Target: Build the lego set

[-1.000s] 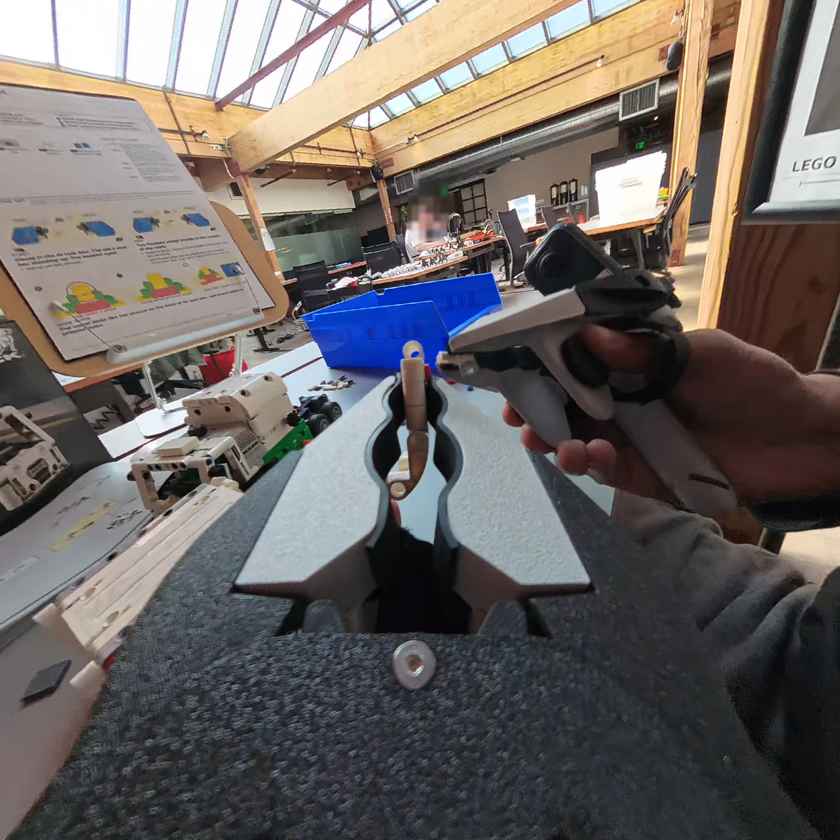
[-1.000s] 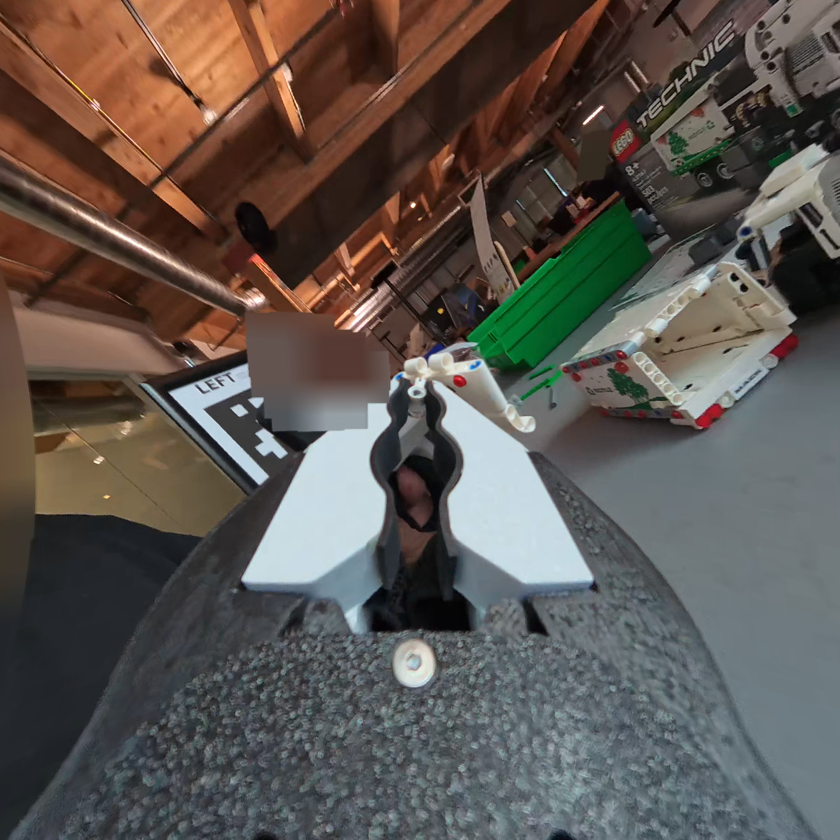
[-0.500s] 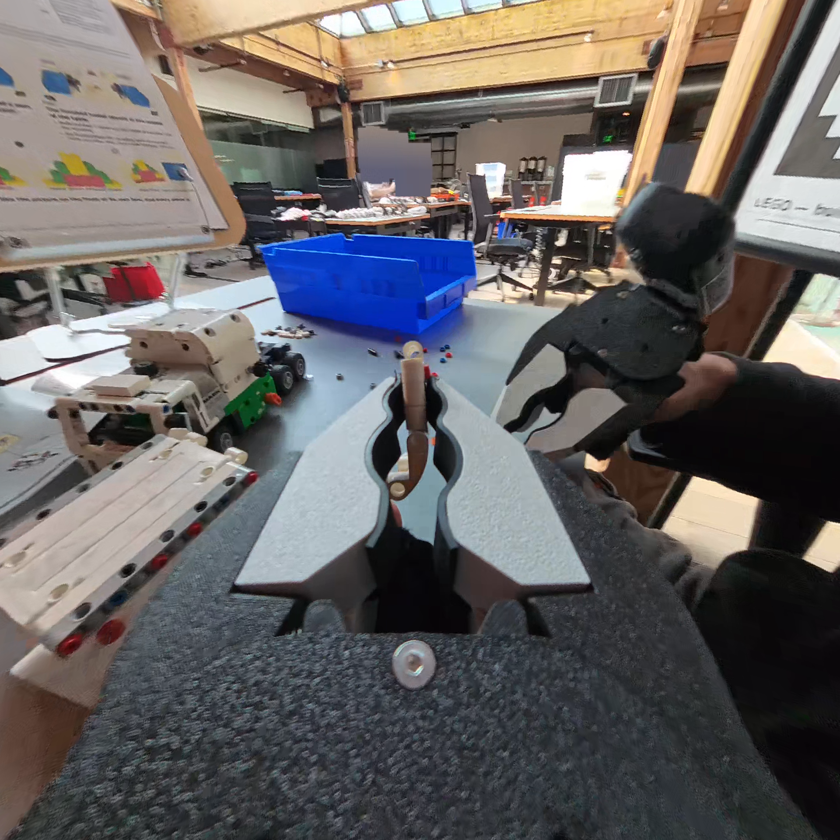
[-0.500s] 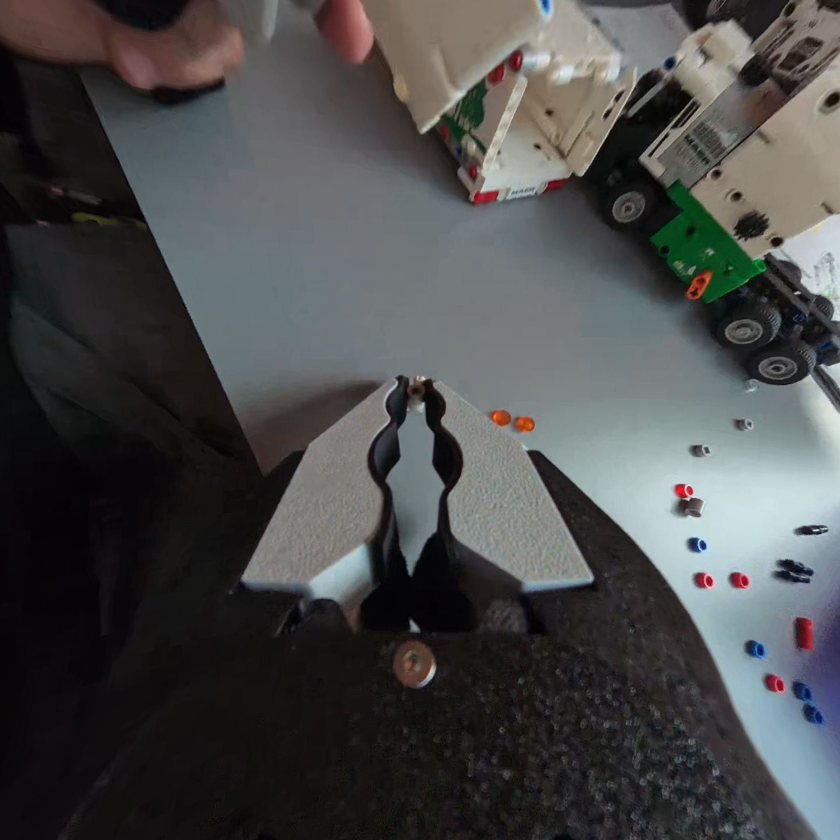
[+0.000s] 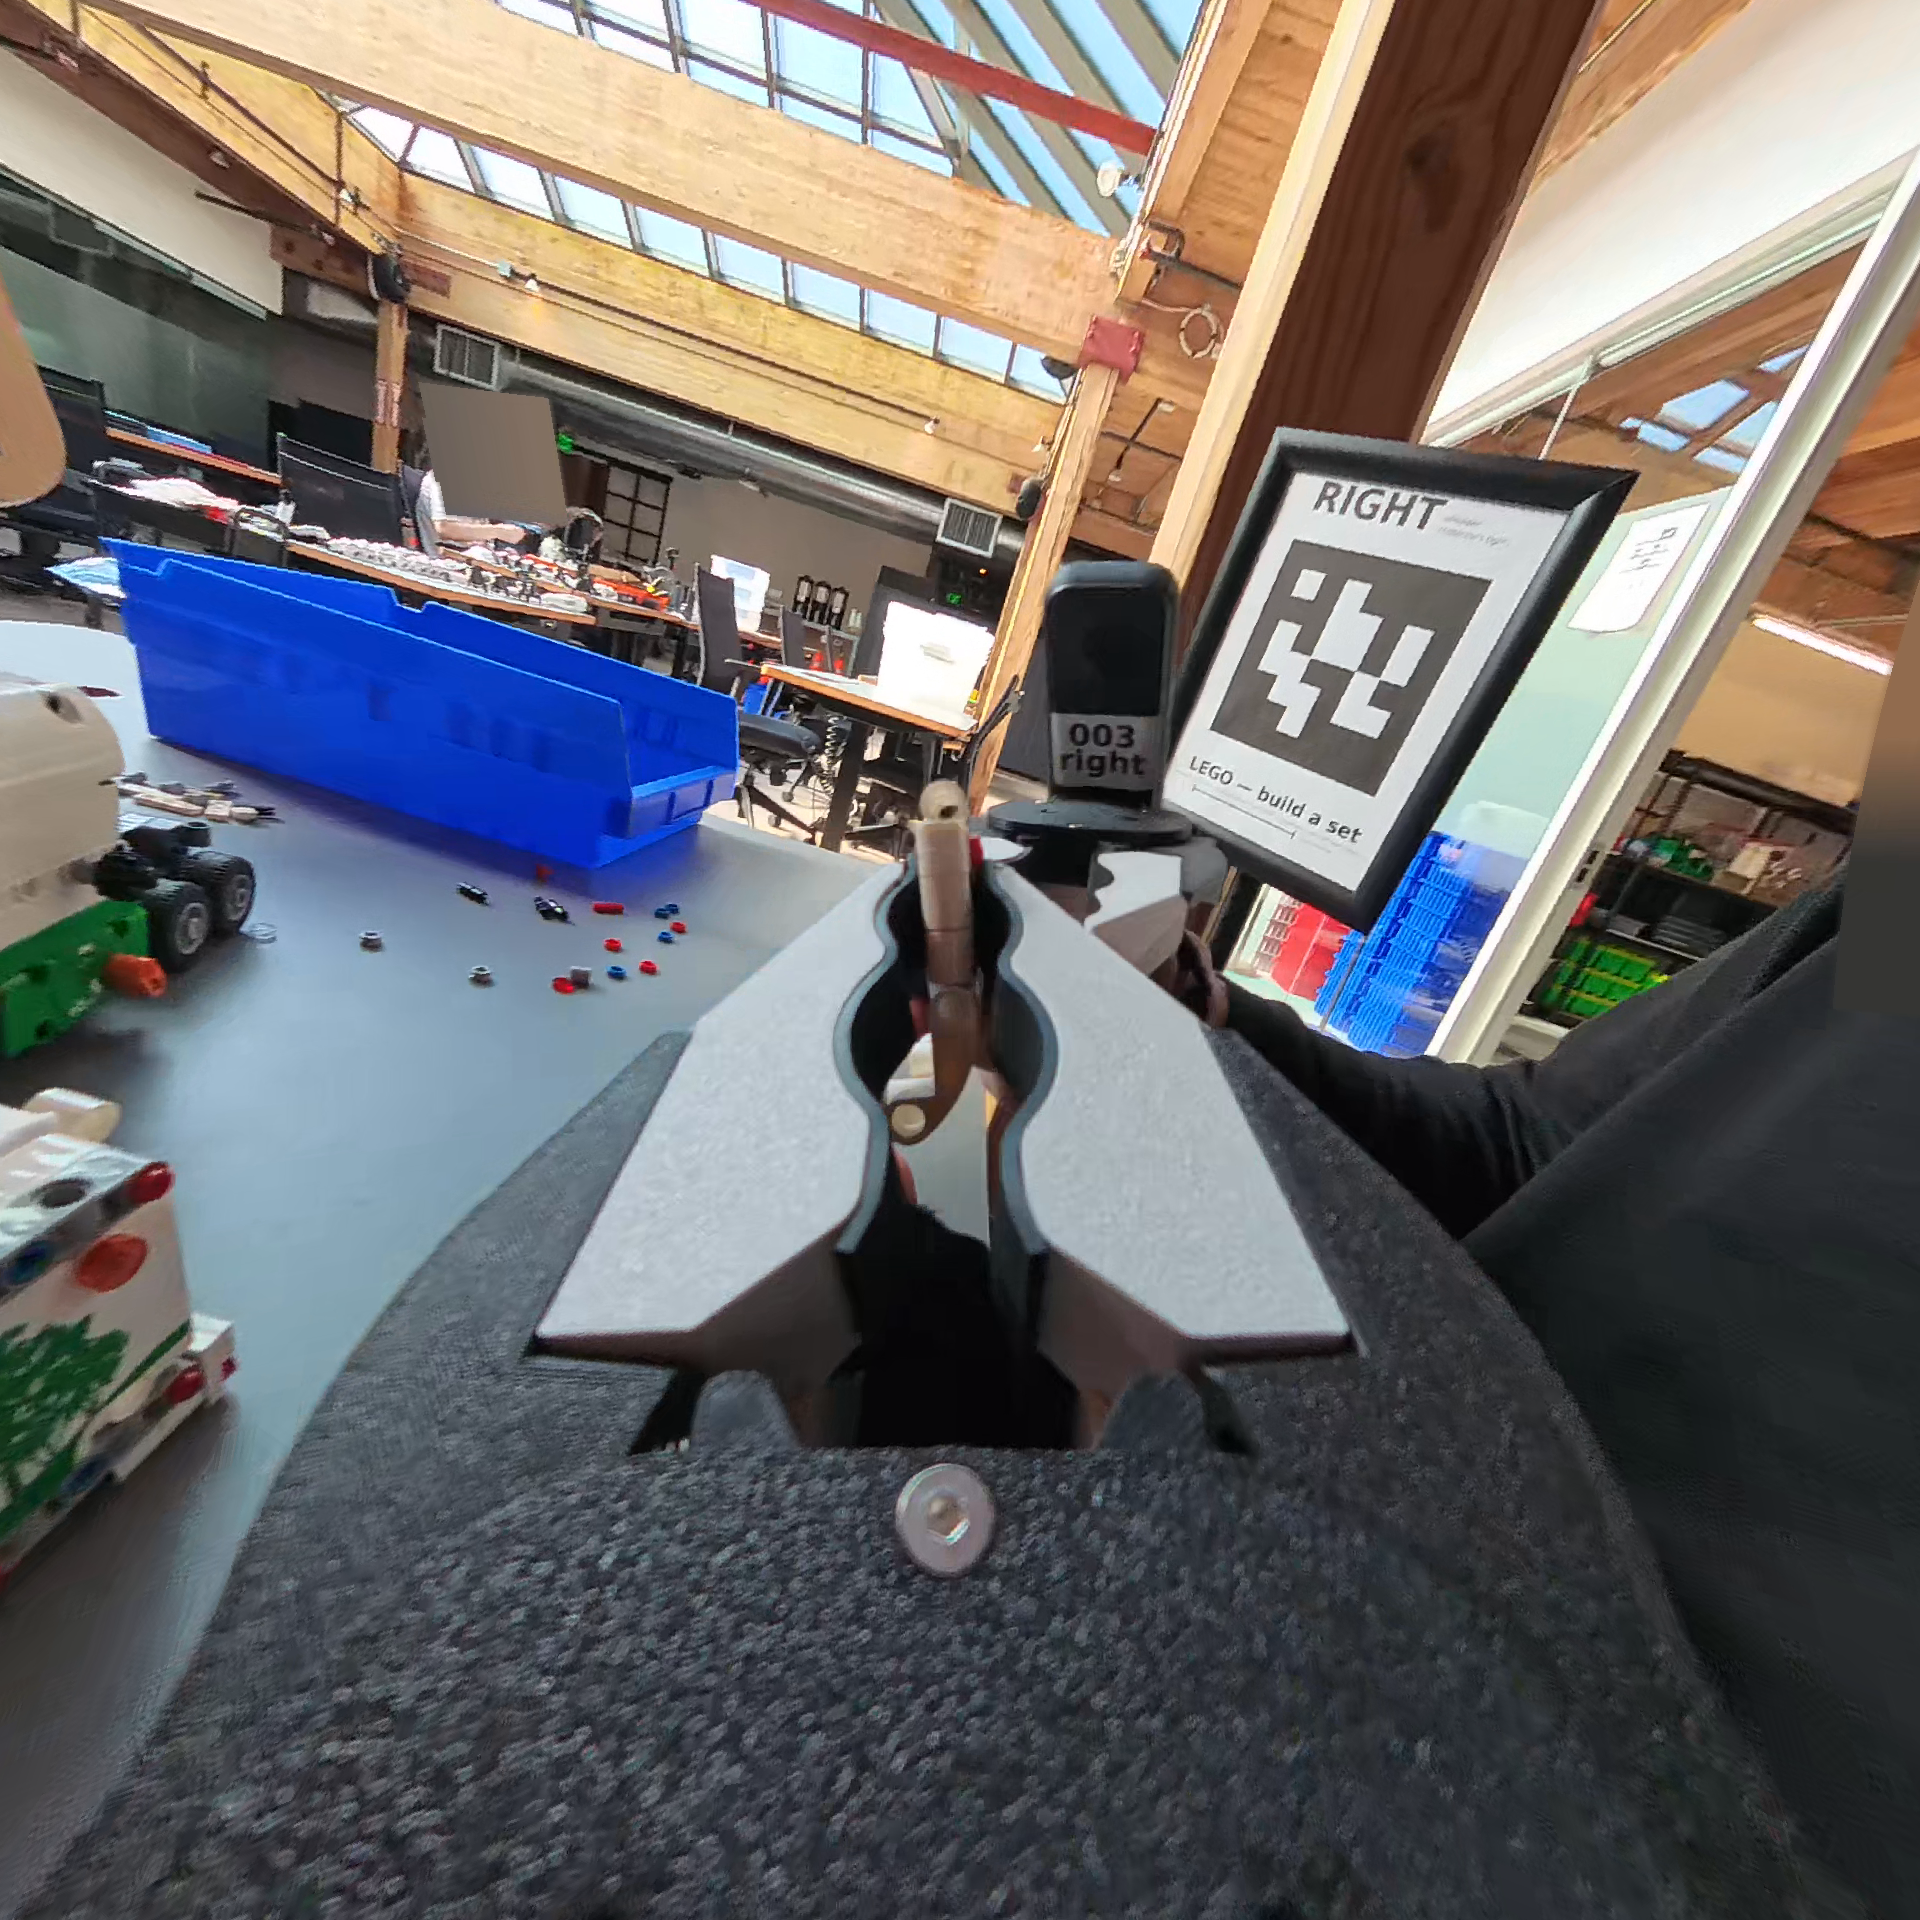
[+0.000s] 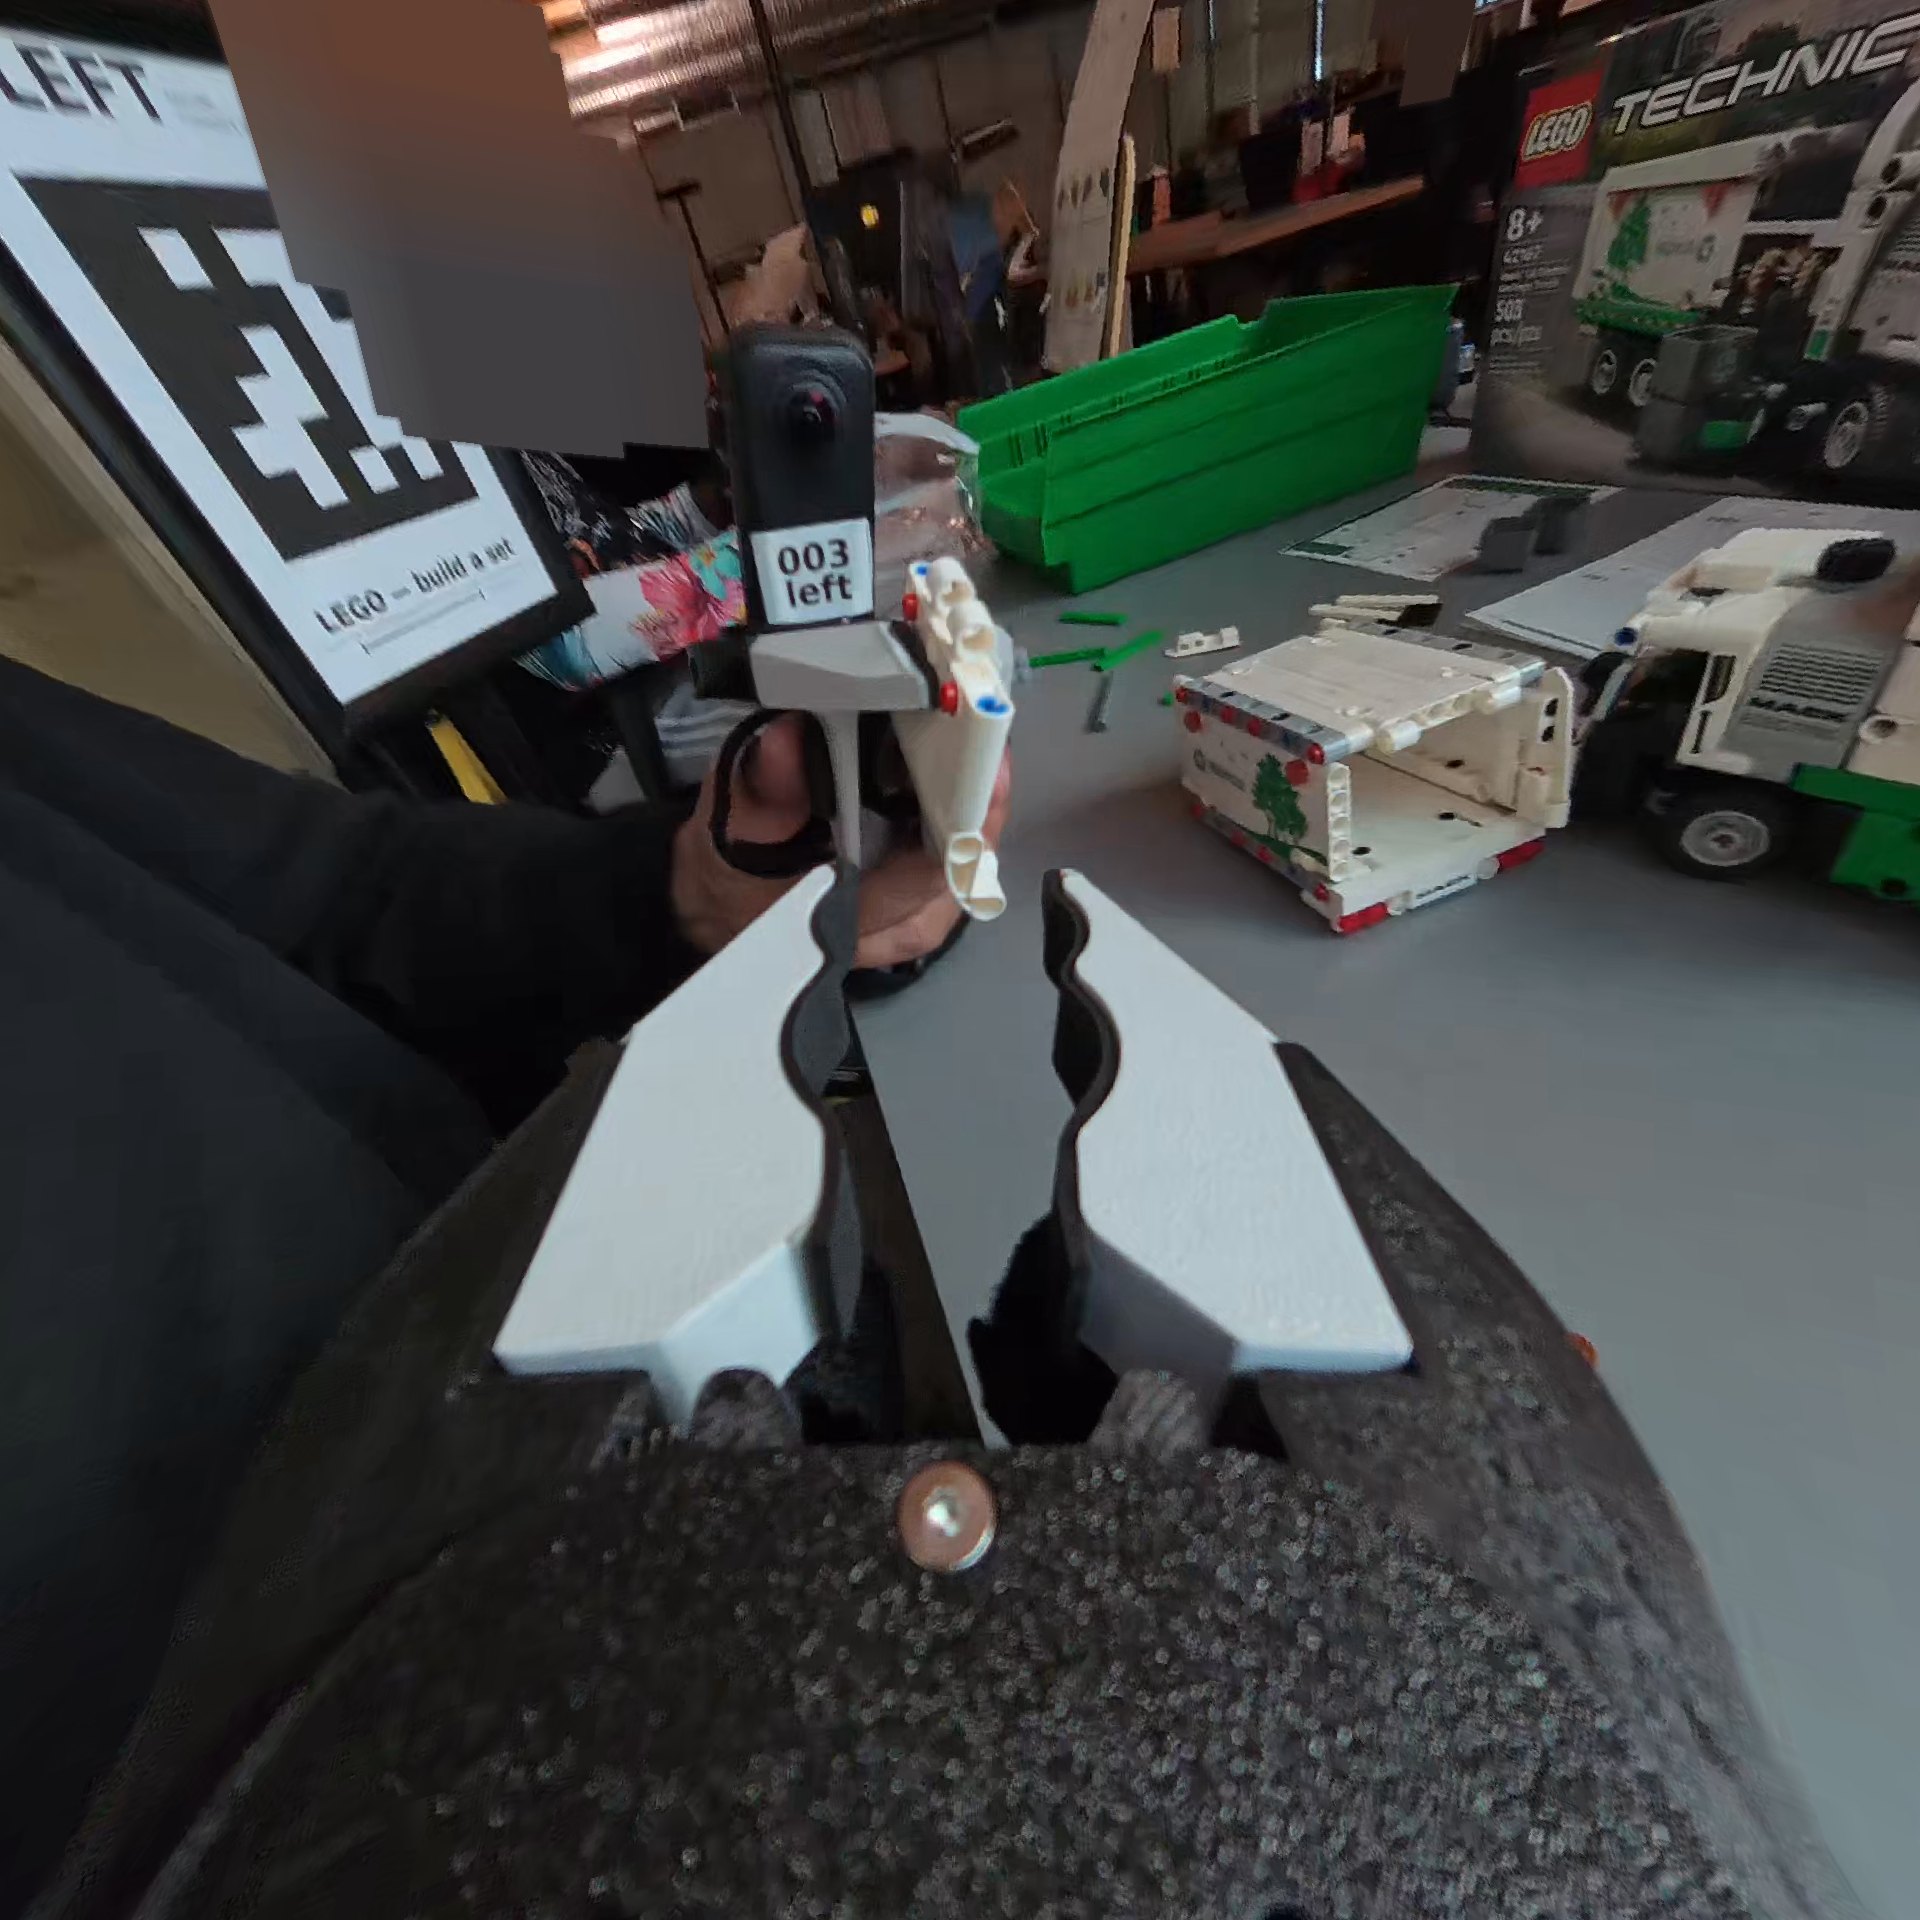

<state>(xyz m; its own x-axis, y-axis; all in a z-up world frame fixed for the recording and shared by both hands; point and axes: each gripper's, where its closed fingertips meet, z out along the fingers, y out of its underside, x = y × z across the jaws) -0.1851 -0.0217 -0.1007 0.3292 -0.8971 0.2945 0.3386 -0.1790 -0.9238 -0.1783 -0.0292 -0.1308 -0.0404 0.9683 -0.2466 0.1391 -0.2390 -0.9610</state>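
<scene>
My left gripper [image 5: 951,873] is shut on a white Lego panel piece [image 5: 943,914], which I see edge-on between the fingers. In the right wrist view a hand holds this gripper [image 6: 914,665] upright above the table's near edge, with the panel piece [image 6: 961,748] hanging down from its tips. My right gripper [image 6: 945,883] is open and empty, pointing at the left gripper from just below the panel. It also shows behind the left fingertips in the left wrist view [image 5: 1101,883]. The white truck body box [image 6: 1371,758] and the white-and-green truck [image 6: 1787,707] stand on the grey table.
A blue bin [image 5: 416,717] stands at the back, with small loose pins [image 5: 613,945] scattered in front of it. A green bin [image 6: 1195,457], the set's box [image 6: 1704,239] and instruction sheets [image 6: 1444,530] are on the far side. A framed marker sign [image 5: 1371,665] stands at the table edge. Left and right tips are no more than a few centimetres apart. The white-and-green truck [image 6: 1787,707] is about 20 cm from both grippers' fingertips.
My right gripper has opened and swung up from facing the table to face the left gripper; the small piece at its tips no longer shows. The left gripper turned right, still holding the panel.
</scene>
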